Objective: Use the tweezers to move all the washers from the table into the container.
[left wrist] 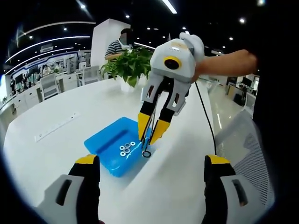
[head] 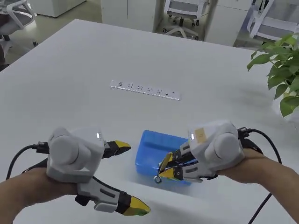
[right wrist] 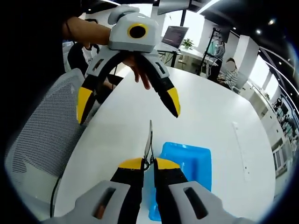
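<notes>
White table (head: 93, 56) looks cleared; few washers (left wrist: 127, 148) in container (left wrist: 103, 140); right gripper (head: 167, 169) clamps tweezers (right wrist: 149, 137) w/ prob. last washer (head: 158, 179) at rim; left gripper (head: 132, 177) wide, empty.

A wide white worktop (head: 140, 51) carries a flat white power strip (head: 145, 89) near its middle, and a leafy green plant (head: 282, 65) stands at its far right edge. Beyond it, in the head view, white office chairs (head: 184, 16) on castors stand on a pale floor (head: 51, 21) before white cabinets (head: 128, 11). The gripper views show a dark ceiling with long strip lights (left wrist: 170, 5), a grey mesh chair (right wrist: 39, 135) beside the worktop, a lit monitor (right wrist: 174, 35) and more desks farther back.
</notes>
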### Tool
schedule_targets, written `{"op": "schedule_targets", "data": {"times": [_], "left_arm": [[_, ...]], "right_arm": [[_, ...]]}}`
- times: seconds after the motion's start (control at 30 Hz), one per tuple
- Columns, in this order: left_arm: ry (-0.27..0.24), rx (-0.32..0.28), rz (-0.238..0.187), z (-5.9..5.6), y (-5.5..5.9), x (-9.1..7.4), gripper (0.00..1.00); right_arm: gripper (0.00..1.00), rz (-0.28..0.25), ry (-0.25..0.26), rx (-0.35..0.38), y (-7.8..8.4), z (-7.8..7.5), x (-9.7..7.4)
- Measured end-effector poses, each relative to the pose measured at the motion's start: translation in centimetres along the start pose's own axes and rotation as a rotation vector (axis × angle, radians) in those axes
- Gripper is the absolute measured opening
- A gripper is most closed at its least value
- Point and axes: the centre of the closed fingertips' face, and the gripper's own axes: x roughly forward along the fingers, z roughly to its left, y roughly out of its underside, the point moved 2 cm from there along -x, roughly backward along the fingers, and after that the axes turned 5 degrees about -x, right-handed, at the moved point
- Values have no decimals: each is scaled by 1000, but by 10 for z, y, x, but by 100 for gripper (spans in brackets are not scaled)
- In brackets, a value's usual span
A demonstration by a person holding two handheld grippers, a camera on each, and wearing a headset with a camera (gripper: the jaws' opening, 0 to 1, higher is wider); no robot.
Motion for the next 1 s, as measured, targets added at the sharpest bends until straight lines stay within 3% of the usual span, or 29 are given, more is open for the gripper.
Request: {"op": "schedule_targets", "data": {"times": [0.4,1.0], "left_arm": [[1,2,-6,2,-4,0,99],[8,-2,-20,8,-8,2,99]], "right_arm": [[9,-6,49,-2,3,-29,-9],[9,13,113,14,27,-64,6]]}}
